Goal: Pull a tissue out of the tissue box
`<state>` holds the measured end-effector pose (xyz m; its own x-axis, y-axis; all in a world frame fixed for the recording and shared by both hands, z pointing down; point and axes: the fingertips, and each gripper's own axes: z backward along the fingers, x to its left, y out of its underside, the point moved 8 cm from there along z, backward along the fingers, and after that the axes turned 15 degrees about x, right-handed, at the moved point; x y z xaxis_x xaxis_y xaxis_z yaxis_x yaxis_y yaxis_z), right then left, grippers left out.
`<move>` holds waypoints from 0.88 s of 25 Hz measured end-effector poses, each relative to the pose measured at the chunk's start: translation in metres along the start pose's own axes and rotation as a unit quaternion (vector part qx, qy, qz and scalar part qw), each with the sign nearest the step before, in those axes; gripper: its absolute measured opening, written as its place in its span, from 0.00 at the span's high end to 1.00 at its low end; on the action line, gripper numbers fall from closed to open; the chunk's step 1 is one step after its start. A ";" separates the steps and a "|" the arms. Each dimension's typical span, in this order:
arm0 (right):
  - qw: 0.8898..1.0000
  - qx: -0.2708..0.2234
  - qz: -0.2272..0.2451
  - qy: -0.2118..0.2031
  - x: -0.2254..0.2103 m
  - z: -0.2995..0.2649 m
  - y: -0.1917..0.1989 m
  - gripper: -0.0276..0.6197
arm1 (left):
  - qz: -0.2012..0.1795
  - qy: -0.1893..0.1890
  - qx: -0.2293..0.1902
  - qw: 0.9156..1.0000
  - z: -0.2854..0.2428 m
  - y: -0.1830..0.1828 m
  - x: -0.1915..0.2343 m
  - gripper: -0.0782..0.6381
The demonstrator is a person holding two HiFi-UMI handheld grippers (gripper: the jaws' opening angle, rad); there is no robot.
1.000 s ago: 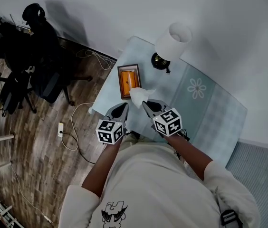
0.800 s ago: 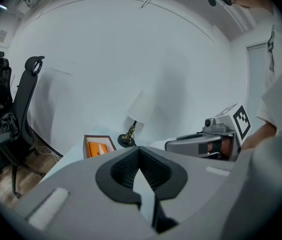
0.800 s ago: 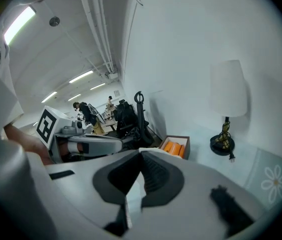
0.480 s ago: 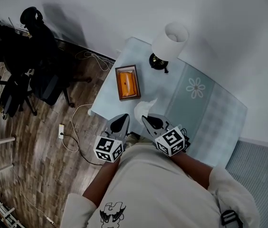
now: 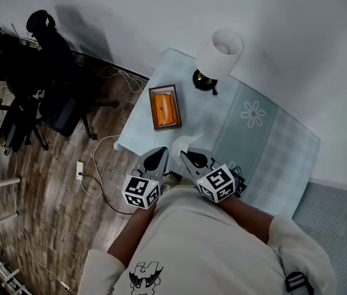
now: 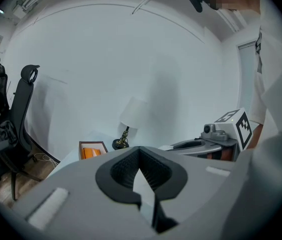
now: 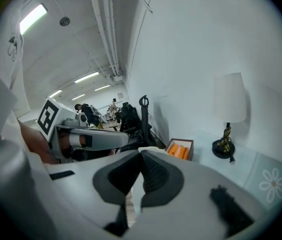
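The tissue box [image 5: 165, 107], orange inside a brown frame, lies near the table's left edge; the gripper views show it too [image 6: 92, 150] [image 7: 180, 150]. A white tissue [image 5: 183, 142] hangs free of the box, pinched at the tip of my right gripper [image 5: 184, 154], which is shut on it. A scrap of the tissue [image 7: 151, 149] shows at that gripper's jaw tips. My left gripper [image 5: 159, 152] hovers just left of it with its jaws closed together and nothing between them. Both grippers are at the table's near edge, well short of the box.
A lamp [image 5: 219, 57] with a white shade stands at the back of the table, right of the box. The pale green cloth [image 5: 259, 140] with a daisy print covers the table. Black office chairs [image 5: 50, 78] and cables [image 5: 90, 165] lie on the wooden floor to the left.
Both grippers drew back from the box toward the person and rose. The tissue came out of the box with the right gripper and now hangs apart from it.
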<state>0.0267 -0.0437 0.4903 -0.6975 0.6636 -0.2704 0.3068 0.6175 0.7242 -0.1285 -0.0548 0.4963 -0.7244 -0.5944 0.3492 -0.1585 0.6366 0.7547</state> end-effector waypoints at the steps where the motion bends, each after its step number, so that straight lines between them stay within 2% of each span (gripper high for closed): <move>1: 1.000 0.000 -0.003 0.000 0.000 -0.001 0.000 0.94 | -0.001 0.001 0.001 1.000 0.000 0.000 -0.001 0.88; 22: 1.000 0.005 -0.018 0.008 -0.004 -0.001 0.008 0.94 | -0.002 0.004 0.007 1.000 -0.002 0.006 -0.006 0.88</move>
<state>0.0310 -0.0421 0.4975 -0.7181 0.6341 -0.2868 0.2869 0.6451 0.7082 -0.1236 -0.0481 0.4996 -0.7189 -0.6001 0.3509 -0.1697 0.6410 0.7485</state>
